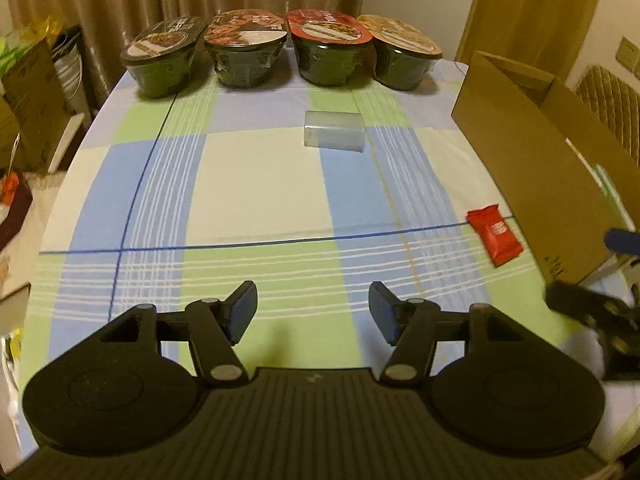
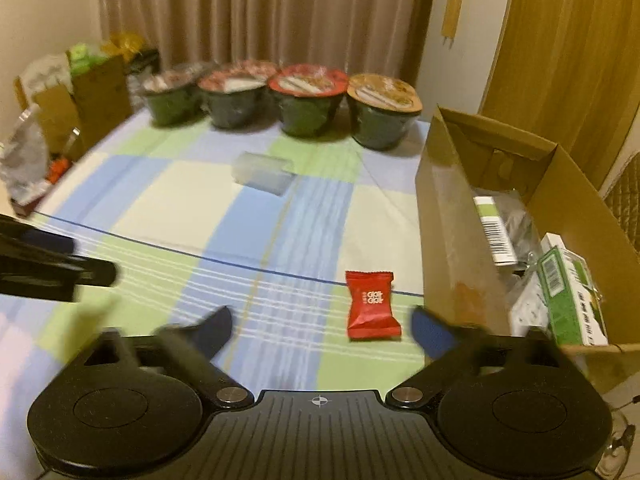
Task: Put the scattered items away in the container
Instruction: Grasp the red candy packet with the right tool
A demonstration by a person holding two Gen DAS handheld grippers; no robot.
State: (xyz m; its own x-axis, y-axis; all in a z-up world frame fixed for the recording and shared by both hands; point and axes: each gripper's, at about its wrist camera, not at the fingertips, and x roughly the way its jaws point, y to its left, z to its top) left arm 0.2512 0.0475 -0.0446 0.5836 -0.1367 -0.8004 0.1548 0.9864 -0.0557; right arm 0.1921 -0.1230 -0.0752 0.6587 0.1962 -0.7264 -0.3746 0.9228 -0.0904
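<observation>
Red packet (image 2: 373, 306): lying flat on the checked tablecloth (image 2: 168, 188), just beside the near wall of the cardboard box (image 2: 452, 216); not yet picked up.
Clear plastic case (image 1: 334, 132): on its side mid-table, well apart from the box; also left to collect.
Cardboard box: open at the table's right edge; already holding green-and-white cartons (image 2: 570, 292) and something dark in wrapping.
Right gripper (image 2: 322, 330): spread wide, empty, low over the cloth with the red packet just ahead between the fingertips; blurred.
Left gripper (image 1: 313, 312): spread, holding nothing, hovering over the near cloth, well short of the clear case.
Four sealed bowls (image 1: 280, 50): lined along the far edge; whether part of the tidy-up, cannot tell.
Progress: partly done, judging by the filled box; at least two loose items remaining, red packet likely next.
</observation>
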